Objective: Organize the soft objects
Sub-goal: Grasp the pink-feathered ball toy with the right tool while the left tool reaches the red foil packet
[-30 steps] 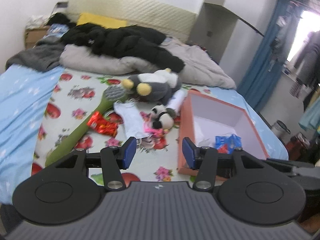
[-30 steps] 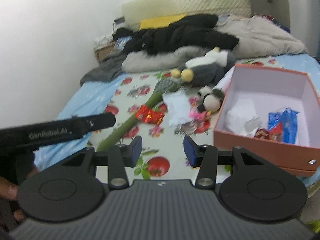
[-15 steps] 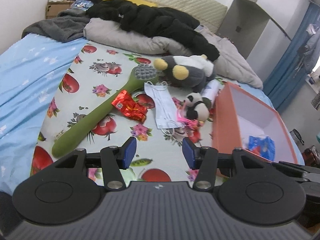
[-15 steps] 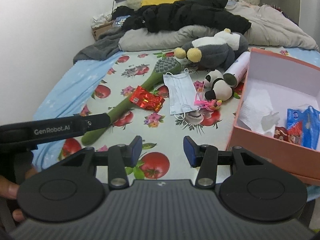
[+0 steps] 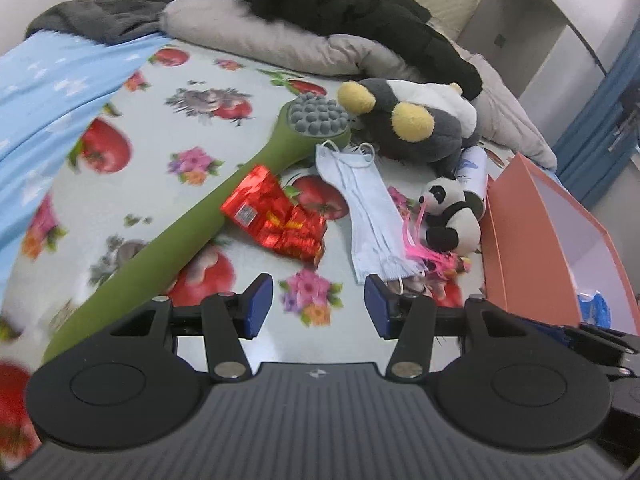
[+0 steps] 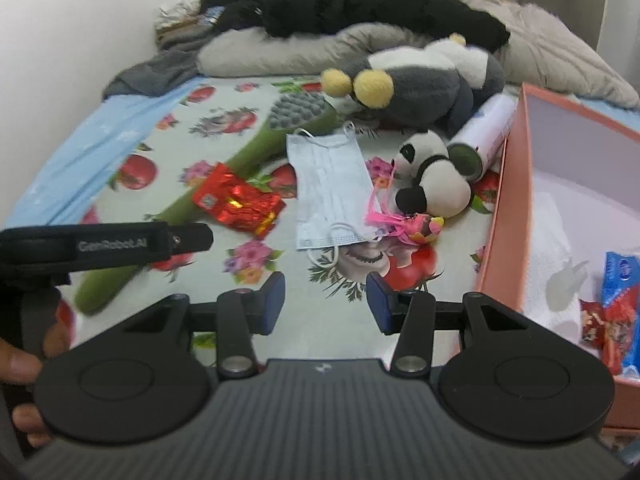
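On the fruit-print bedsheet lie a small panda plush (image 5: 450, 216) (image 6: 432, 178), a larger grey and white plush with yellow feet (image 5: 416, 120) (image 6: 424, 80), a pale blue face mask (image 5: 368, 208) (image 6: 330, 190), a crumpled red foil wrapper (image 5: 276, 214) (image 6: 238, 200) and a long green massage brush (image 5: 192, 220) (image 6: 256, 148). My left gripper (image 5: 318, 306) hovers open just short of the wrapper and mask, empty. My right gripper (image 6: 326, 302) is open too, empty, short of the mask and panda. The left tool's body (image 6: 108, 244) shows at left in the right wrist view.
An orange box (image 5: 520, 240) (image 6: 508, 200) stands at the right, holding white tissue (image 6: 548, 236) and blue and red packets (image 6: 618, 284). A white cylinder (image 6: 486, 132) lies between panda and box. Pillows and dark clothes (image 5: 320, 4) are piled at the head of the bed.
Both grippers have come down and forward toward the bed; the toys, mask and wrapper now fill much more of each view. The jaws have stayed at the same width.
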